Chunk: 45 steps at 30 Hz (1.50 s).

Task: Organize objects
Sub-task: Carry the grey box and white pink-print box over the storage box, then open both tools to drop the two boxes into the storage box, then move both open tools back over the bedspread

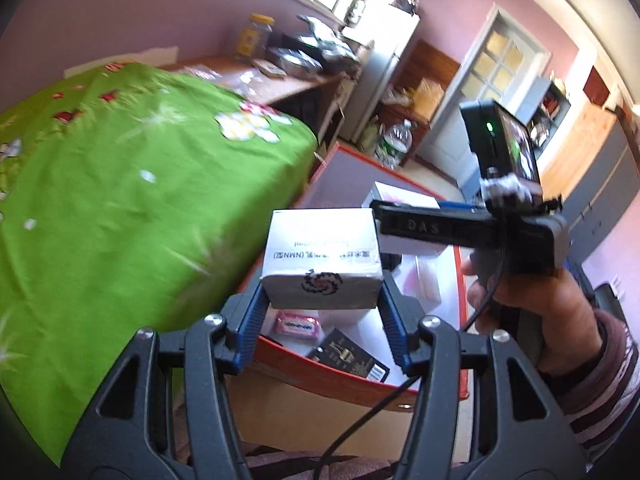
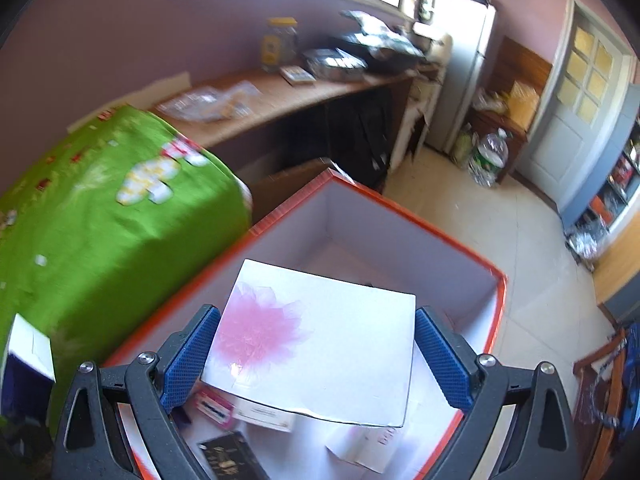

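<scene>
1. Step in hand looks like the carry-and-drop part: both grippers are holding boxes over the big orange-rimmed storage box [image 2: 496, 280] that sits on the floor beside the green bedspread [image 1: 120, 184].
2. Left gripper [image 1: 322, 292]: jaws clamped on a small white carton with printed text [image 1: 320, 256], held above the near end of the storage box.
3. Right gripper [image 2: 316, 356]: jaws closed on the sides of a flat white box with a pink flower print [image 2: 320, 344], hanging right over the open bin.
4. Already inside: a pink packet [image 1: 298, 326], a black-and-gold box [image 1: 348, 358] and some white cartons.
5. Next move, I'd guess: lower each one into a free spot, then open up. The far end looks emptiest.
</scene>
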Available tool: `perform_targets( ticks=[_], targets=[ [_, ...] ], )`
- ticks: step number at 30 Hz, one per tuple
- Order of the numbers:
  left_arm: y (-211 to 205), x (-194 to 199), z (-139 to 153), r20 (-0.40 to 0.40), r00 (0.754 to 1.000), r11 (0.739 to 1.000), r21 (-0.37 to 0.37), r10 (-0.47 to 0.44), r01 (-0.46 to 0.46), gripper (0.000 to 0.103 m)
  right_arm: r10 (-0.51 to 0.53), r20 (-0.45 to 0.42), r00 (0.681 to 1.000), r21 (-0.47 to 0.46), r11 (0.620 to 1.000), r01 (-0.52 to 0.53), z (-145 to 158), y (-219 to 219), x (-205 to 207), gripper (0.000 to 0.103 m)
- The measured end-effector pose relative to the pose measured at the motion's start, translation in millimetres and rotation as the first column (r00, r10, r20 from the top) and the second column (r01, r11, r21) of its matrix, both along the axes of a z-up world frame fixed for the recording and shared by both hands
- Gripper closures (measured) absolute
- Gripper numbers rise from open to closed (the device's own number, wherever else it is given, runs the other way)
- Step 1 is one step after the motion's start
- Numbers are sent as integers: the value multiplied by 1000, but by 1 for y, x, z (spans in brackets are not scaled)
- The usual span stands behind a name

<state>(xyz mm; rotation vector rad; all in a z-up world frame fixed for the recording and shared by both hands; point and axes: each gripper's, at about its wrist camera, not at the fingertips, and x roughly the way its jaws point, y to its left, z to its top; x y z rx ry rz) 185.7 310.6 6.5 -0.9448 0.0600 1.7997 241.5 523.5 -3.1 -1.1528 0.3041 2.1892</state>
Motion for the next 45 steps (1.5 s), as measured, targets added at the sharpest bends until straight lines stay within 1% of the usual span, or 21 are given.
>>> perform_targets(
  ticks=[5,8,10,12,14,15,17,20,25,27,29,31,33,35,37,40,45],
  targets=[
    [17,13,-10,4,999,998,-27,-53,53,46,-69,29,997,-28,997,70,-14,17,12,6],
    [21,15,-12,17,997,997,-25,-71,72,45,-95,45,994,-31,995,97,-18,23,17,6],
    [22,15,-13,25,997,997,-22,-76,76,39,-106,53,993,-40,993,109,-20,26,18,5],
    [22,15,-14,37,997,998,-16,-68,68,17,-118,62,991,-47,992,121,-21,28,18,4],
    [19,14,-13,47,996,997,0,-71,71,14,-123,57,991,-66,990,127,-21,30,18,4],
    [18,14,-12,48,996,997,2,-72,72,12,-126,57,990,-70,989,130,-20,30,18,2],
    [15,13,-11,47,997,998,6,-60,59,9,-140,51,989,-62,988,143,-17,29,17,0],
    [10,10,-6,33,999,999,12,-33,32,9,-150,27,988,-55,987,151,-10,28,17,0],
    [0,12,7,-54,999,999,34,-6,7,9,-130,-31,991,-37,991,129,6,16,11,0],
    [-3,13,11,-78,997,999,38,-8,11,7,-123,-31,992,-31,992,122,8,12,8,0],
    [-5,12,13,-74,997,999,43,-8,11,5,-124,-23,992,-13,992,124,9,10,8,0],
    [-7,9,12,-49,999,999,43,-4,7,4,-133,-18,991,10,991,133,11,8,8,0],
    [-8,8,12,-35,999,999,40,-3,4,3,-132,-21,991,-1,991,132,13,11,10,0],
    [-12,8,16,-39,999,999,35,4,-3,3,-129,-38,991,-9,992,129,16,11,11,0],
    [-19,4,22,-27,1000,999,50,10,-9,3,-118,-53,992,-7,993,118,19,8,10,0],
    [-38,-11,37,-22,998,995,78,66,-64,3,-73,-58,996,21,997,75,24,-3,2,0],
    [-71,-34,58,-19,986,979,122,166,-162,3,-16,-70,997,48,999,19,30,-19,-11,0]
  ],
)
